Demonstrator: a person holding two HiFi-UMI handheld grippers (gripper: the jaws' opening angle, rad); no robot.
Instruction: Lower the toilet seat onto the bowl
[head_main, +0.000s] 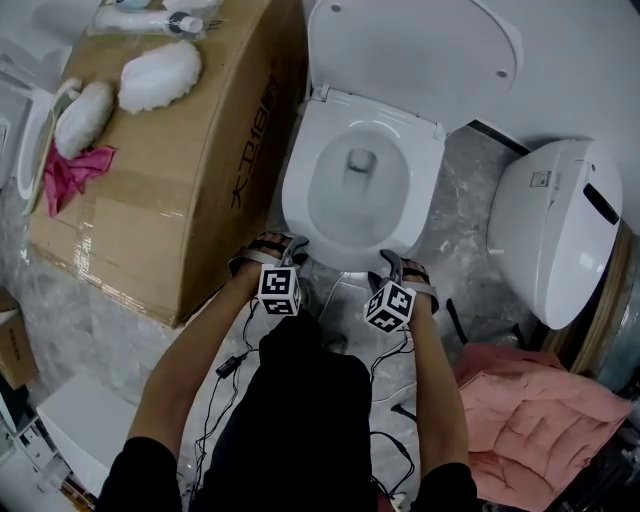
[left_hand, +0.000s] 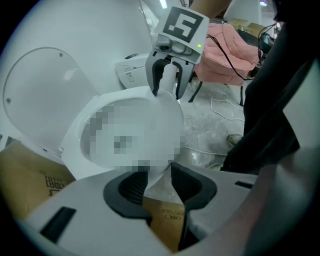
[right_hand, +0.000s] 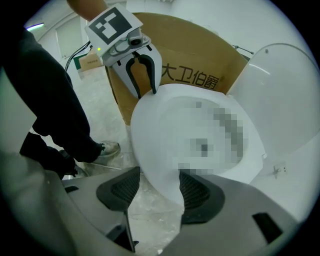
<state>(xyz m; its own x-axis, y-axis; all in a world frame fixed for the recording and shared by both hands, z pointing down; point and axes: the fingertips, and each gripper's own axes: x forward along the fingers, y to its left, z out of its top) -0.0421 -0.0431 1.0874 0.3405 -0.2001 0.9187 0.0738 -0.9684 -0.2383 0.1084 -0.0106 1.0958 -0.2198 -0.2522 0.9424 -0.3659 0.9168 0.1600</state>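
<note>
The white toilet seat (head_main: 300, 190) lies flat on the bowl, and the lid (head_main: 410, 50) stands up behind it. My left gripper (head_main: 296, 250) is at the seat's front left rim and my right gripper (head_main: 385, 265) at its front right rim. In the left gripper view my left gripper (left_hand: 159, 180) is open, with the thin edge of the seat (left_hand: 165, 115) between the jaws and a gap beside it. In the right gripper view my right gripper (right_hand: 160, 187) is open wide, and the seat (right_hand: 155, 130) has its edge near the right pad.
A big cardboard box (head_main: 190, 180) stands left of the toilet, with white pads and a pink cloth (head_main: 70, 175) on top. A second white toilet (head_main: 560, 230) stands at the right, with a pink jacket (head_main: 530, 410) in front of it. Cables (head_main: 225, 370) trail on the marble floor by the person's legs.
</note>
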